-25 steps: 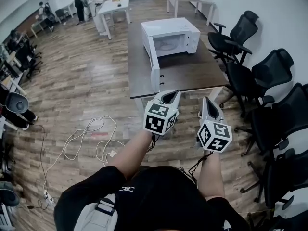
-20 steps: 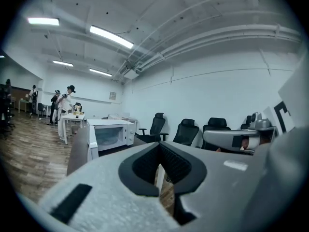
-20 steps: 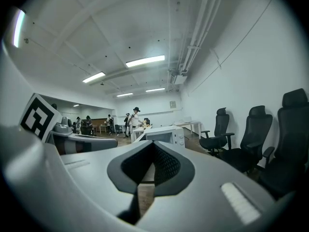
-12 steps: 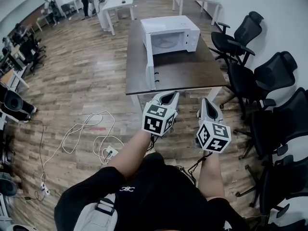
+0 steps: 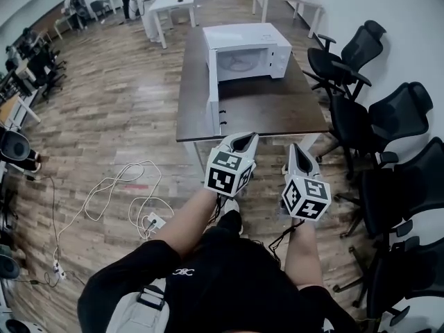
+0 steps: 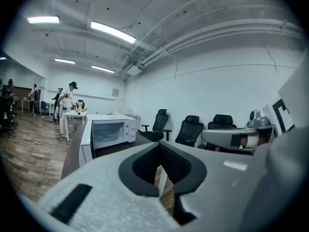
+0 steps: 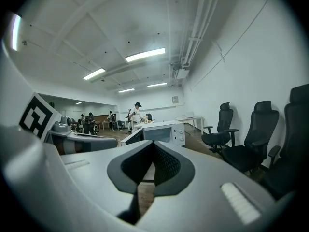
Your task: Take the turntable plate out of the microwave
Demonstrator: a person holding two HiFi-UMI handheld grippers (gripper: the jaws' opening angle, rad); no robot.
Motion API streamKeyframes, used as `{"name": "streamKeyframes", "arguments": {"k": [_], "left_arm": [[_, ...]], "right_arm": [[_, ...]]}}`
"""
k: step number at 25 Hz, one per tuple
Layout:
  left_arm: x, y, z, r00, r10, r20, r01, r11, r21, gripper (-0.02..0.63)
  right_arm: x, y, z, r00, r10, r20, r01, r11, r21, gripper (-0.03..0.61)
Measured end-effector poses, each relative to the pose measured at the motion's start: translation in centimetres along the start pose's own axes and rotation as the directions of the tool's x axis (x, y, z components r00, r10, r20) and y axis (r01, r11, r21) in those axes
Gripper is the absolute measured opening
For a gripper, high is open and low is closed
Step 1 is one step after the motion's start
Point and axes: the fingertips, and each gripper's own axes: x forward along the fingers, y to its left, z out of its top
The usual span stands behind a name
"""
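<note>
A white microwave [image 5: 244, 47] stands at the far end of a dark brown table [image 5: 270, 109], with its door [image 5: 214, 92] swung open to the left. The pale turntable plate [image 5: 241, 64] lies inside the cavity. Both grippers hang short of the table's near edge, well away from the microwave. My left gripper [image 5: 244, 137] is shut and empty, its pads meeting at the tips [image 6: 159, 145]. My right gripper [image 5: 297, 146] is likewise shut on nothing [image 7: 153, 144]. Both gripper views show the microwave [image 6: 110, 132] [image 7: 159, 132] far ahead.
Black office chairs [image 5: 361, 109] line the wall right of the table. Cables and a power strip [image 5: 118, 196] lie on the wood floor to the left. White tables [image 5: 166, 5] and several people stand at the back of the room.
Both grippers and the camera have come nearer to the table; its near edge now lies just past the fingertips. The jaws have stayed shut.
</note>
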Motion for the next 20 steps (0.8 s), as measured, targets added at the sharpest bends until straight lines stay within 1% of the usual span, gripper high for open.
{"name": "streamKeyframes", "arguments": {"k": [8, 12, 16, 20], "left_arm": [[6.0, 2.1, 1.1, 1.000, -0.006, -0.009, 0.006, 1.000, -0.002, 0.011], [9.1, 2.9, 1.5, 1.000, -0.007, -0.014, 0.007, 1.000, -0.018, 0.011], [11.7, 4.3, 1.9, 1.000, 0.004, -0.022, -0.005, 1.000, -0.022, 0.011], [13.9, 6.7, 2.3, 0.999, 0.027, -0.033, -0.028, 0.999, -0.036, 0.011]], "right_arm": [[5.1, -3.2, 0.4, 1.000, -0.001, -0.017, 0.001, 1.000, -0.006, 0.009], [7.6, -5.2, 0.4, 0.999, 0.000, -0.034, 0.000, 1.000, -0.002, 0.009], [10.6, -6.7, 0.8, 0.999, 0.010, -0.045, -0.010, 1.000, 0.013, 0.009], [14.1, -6.9, 1.1, 0.998, 0.034, -0.060, -0.033, 0.999, 0.011, 0.009]]}}
